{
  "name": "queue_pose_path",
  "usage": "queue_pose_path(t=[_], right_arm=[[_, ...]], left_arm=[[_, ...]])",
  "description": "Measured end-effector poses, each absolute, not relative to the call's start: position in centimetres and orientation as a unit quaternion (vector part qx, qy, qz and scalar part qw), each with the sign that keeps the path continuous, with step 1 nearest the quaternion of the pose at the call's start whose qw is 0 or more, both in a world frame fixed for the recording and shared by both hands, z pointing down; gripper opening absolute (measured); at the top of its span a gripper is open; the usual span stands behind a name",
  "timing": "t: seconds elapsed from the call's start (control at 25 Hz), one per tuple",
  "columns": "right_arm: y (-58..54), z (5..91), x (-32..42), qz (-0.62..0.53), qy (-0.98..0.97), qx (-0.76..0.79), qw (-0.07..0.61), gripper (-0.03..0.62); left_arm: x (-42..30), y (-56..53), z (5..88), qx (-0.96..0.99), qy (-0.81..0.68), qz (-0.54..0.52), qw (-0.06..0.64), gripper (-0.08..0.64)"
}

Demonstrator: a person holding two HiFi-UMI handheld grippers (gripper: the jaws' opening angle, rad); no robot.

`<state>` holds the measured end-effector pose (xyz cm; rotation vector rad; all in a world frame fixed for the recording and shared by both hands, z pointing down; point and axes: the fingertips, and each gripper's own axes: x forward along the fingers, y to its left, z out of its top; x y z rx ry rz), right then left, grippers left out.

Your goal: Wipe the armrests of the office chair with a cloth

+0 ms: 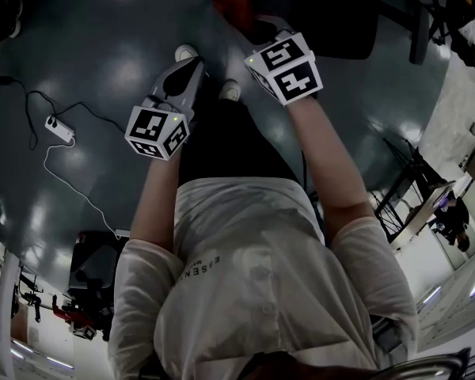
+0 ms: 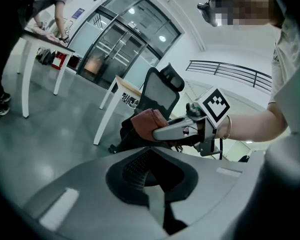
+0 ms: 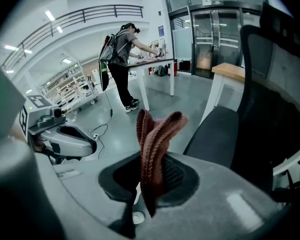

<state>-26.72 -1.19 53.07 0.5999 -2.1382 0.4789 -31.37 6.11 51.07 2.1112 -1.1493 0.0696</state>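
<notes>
Currently the right hand-held gripper (image 3: pixel 149 181) pinches the cloth (image 3: pixel 157 134) by one end. Most of it stands loose and bunched above the jaws, near the chair (image 3: pixel 260 84) but touching no armrest. That thin hold is the main risk: dragging it along an armrest could pull the cloth free and drop it on the floor (image 3: pixel 190 99). Bunched like this, it may also wipe only a narrow strip. The left hand-held gripper (image 2: pixel 149 181), pressed together and empty, hangs close by and could bump the right one.
</notes>
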Motion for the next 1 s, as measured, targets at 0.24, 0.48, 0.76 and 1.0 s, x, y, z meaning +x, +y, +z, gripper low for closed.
queue_pose_path(t=[0.24, 0.48, 0.76, 1.0], right_arm=[[-0.8, 48.2, -23.0, 0.186, -0.865, 0.312, 0.345, 0.046], [0.1, 42.6, -12.9, 0.180, -0.847, 0.417, 0.277, 0.046], [4.8, 39.1, 1.6, 0.203, -0.785, 0.535, 0.237, 0.046], [10.2, 38.9, 11.4, 0.224, -0.720, 0.617, 0.224, 0.046]], left_arm=[[-29.5, 5.3, 47.4, 0.840, -0.434, 0.032, 0.324, 0.017], [-25.6, 3.1, 40.9, 0.876, -0.405, 0.037, 0.258, 0.017], [-16.4, 2.9, 35.3, 0.919, -0.332, 0.039, 0.211, 0.017], [-7.4, 4.9, 35.2, 0.950, -0.233, 0.062, 0.199, 0.017]])
